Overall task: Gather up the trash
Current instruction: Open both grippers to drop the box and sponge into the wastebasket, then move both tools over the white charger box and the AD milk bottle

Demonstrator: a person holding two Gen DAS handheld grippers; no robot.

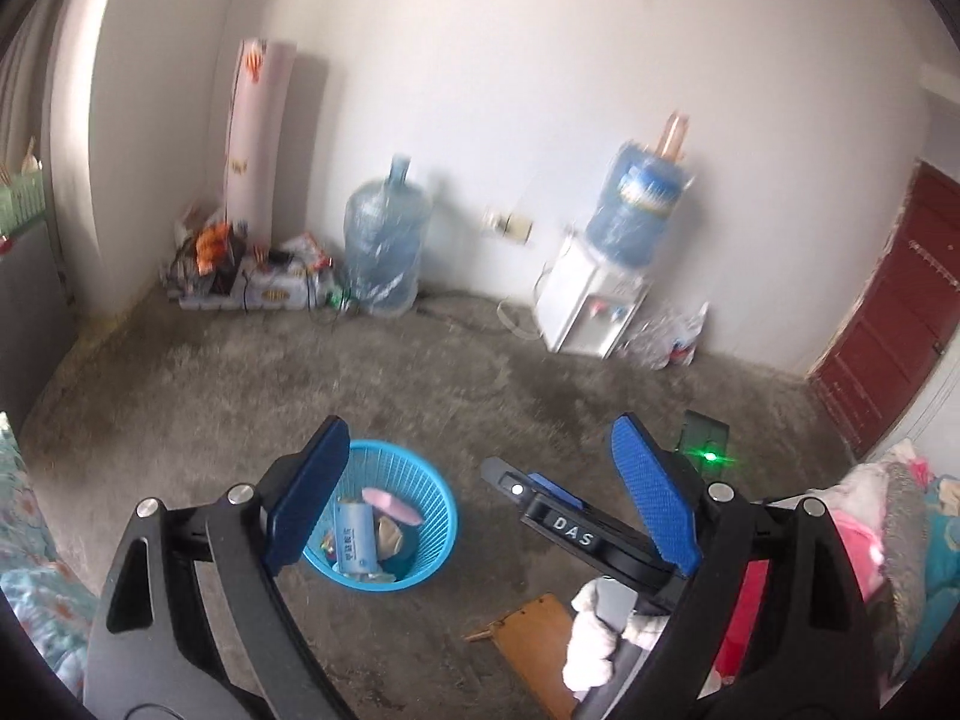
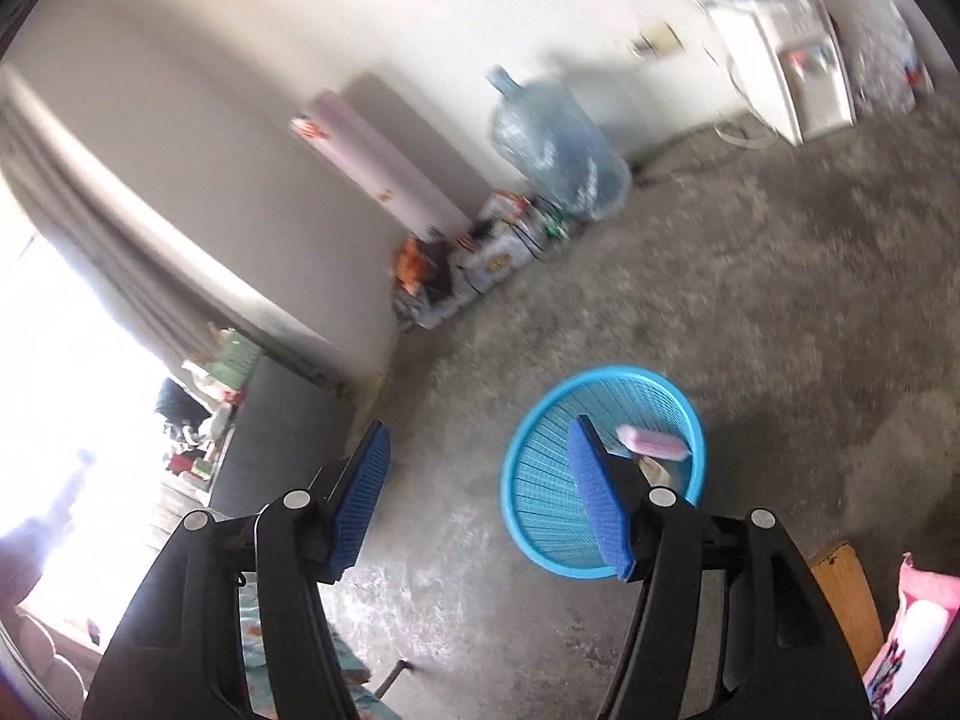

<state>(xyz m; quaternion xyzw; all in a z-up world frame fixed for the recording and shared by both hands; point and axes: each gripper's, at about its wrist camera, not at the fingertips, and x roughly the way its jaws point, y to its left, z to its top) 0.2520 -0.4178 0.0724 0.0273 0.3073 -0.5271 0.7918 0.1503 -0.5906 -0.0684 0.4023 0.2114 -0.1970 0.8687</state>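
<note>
Bare concrete floor (image 1: 420,372) carries the blue basket (image 1: 441,516), already holding a pink packet (image 2: 654,443) and a bottle (image 1: 355,534). Above the basket, both left gripper (image 1: 480,498) and right gripper (image 2: 480,498) stand wide and empty. Drop looks finished; next, locate remaining trash away from the basket.
</note>
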